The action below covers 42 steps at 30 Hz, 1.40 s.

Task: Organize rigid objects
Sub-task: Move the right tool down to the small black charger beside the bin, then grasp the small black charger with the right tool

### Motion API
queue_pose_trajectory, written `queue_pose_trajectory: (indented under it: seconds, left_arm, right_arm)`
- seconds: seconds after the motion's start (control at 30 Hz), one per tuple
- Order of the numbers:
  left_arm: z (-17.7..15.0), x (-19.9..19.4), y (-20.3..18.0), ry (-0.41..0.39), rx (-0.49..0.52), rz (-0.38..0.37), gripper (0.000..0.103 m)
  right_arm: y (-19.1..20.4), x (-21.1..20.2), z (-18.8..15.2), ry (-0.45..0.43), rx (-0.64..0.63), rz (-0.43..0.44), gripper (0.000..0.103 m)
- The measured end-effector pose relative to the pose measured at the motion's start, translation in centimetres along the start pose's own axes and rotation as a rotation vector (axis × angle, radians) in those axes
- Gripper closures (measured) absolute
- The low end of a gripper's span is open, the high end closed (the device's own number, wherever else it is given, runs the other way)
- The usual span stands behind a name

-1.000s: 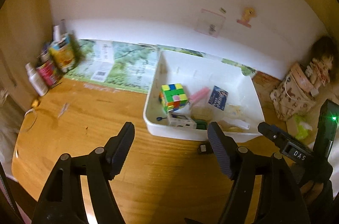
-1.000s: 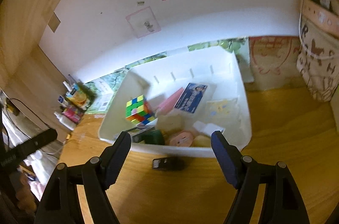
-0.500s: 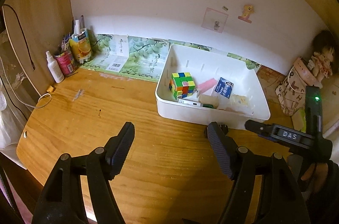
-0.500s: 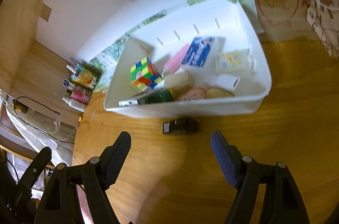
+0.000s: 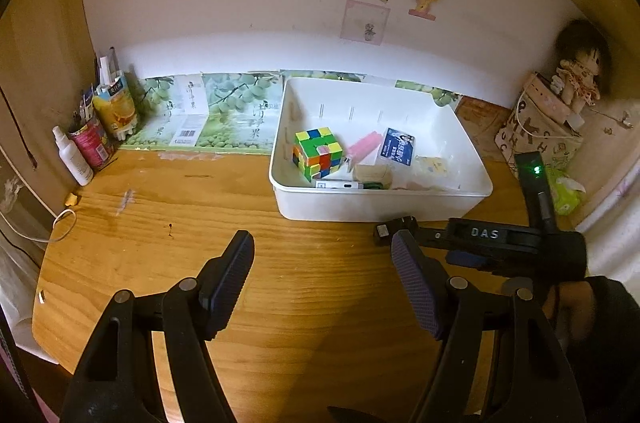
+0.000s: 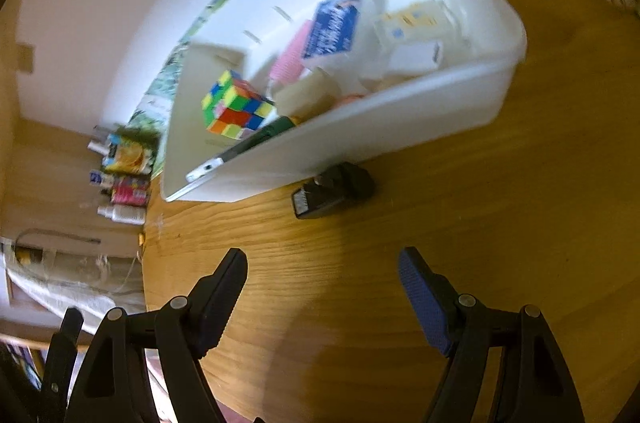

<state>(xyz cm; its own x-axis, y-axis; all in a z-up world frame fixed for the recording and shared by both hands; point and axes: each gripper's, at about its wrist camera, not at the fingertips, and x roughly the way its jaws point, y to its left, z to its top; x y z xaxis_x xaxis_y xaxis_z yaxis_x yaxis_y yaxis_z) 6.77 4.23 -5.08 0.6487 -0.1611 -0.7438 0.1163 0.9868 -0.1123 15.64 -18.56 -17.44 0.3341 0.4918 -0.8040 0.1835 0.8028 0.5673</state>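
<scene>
A white bin (image 5: 380,209) (image 6: 360,139) stands on the wooden desk and holds a colour cube (image 5: 318,153) (image 6: 236,109), a pink block (image 5: 362,147), a blue card (image 5: 396,151) (image 6: 334,25) and several small items. A small black object (image 6: 334,189) (image 5: 394,229) lies on the desk just in front of the bin's near wall. My right gripper (image 6: 322,293) hovers open above the desk, short of that black object, nothing between its fingers. My left gripper (image 5: 322,281) is open and empty over bare desk. The right gripper's body (image 5: 508,243) shows in the left wrist view, beside the black object.
Bottles and cartons (image 5: 100,127) stand at the desk's far left corner. A green printed sheet (image 5: 208,119) leans against the wall. A doll on a cloth bag (image 5: 560,119) sits at the far right. A white cable (image 5: 60,223) lies at the desk's left edge.
The right gripper has dropped toward the desk and rolled, so the bin now looks tilted and the black object nearer. The left gripper pulled back from the bin, then held still.
</scene>
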Motion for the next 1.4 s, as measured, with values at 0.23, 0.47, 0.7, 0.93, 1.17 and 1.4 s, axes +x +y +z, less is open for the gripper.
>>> queue_pose_trajectory:
  seconds: [0.23,0.47,0.7,0.93,1.17,1.4]
  left_arm:
    - [0.7,0.4,2.8,0.033,0.039,-0.010,0.028]
    - [1.7,1.3,5.8,0.078,0.075,-0.022,0.028]
    - [2.9,2.7,7.2,0.108,0.132,-0.062,0.028]
    - [3.2,4.0,6.6,0.146,0.221,-0.128,0.028]
    - [3.7,4.6,6.4,0.161,0.284,-0.170,0.028]
    - [3.8,5.0,6.5,0.168,0.310,-0.216,0.028]
  right_arm:
    - [0.2,2.4,-0.6,-0.044,0.066,-0.081,0.024]
    - [0.7,4.3,-0.4,-0.119,0.093,-0.160,0.024]
    - [1.4,5.5,-0.1,-0.183,0.053,-0.254,0.024]
    - [2.5,6.6,0.0,-0.206,0.002,-0.314,0.024]
    - [2.9,7.1,-0.1,-0.234,-0.013,-0.342,0.035]
    - [3.5,7.4,-0.2,-0.259,0.000,-0.339,0.053]
